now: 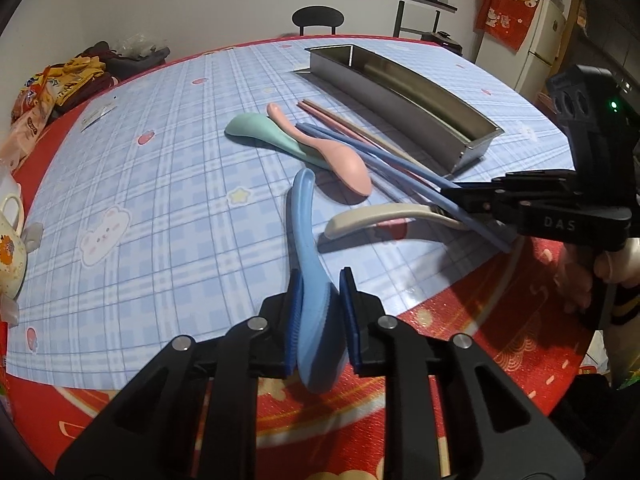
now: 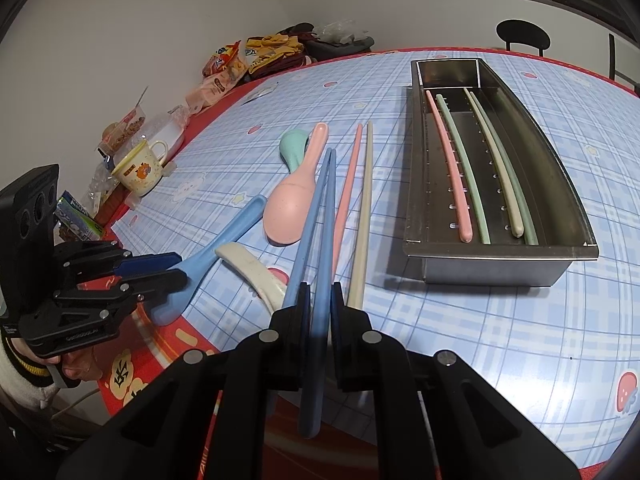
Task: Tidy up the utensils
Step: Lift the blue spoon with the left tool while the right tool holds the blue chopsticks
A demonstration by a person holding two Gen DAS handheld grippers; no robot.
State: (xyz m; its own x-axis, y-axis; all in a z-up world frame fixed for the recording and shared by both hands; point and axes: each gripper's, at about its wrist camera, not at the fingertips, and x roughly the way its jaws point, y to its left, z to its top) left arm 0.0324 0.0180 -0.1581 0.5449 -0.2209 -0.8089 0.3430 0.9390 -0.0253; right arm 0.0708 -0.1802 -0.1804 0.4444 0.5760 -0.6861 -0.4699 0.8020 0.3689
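My left gripper (image 1: 320, 312) is shut on the bowl of a blue spoon (image 1: 304, 216), whose handle points away over the table. In the right wrist view the left gripper (image 2: 178, 270) and the blue spoon (image 2: 224, 236) are at the left. My right gripper (image 2: 319, 304) is shut on a pair of blue chopsticks (image 2: 320, 208) near their ends. A pink spoon (image 2: 286, 208), a green spoon (image 2: 294, 148), a cream spoon (image 2: 256, 270), a pink chopstick (image 2: 348, 184) and a cream chopstick (image 2: 364, 208) lie loose. The metal tray (image 2: 500, 250) holds several chopsticks.
A patterned mug (image 2: 140, 168), snack bags (image 2: 224, 68) and clutter line the table's far left edge. A dark chair (image 1: 318, 18) stands behind the table, a fridge (image 1: 540, 40) at the back right. A red cloth (image 1: 500, 320) shows around the checked mat.
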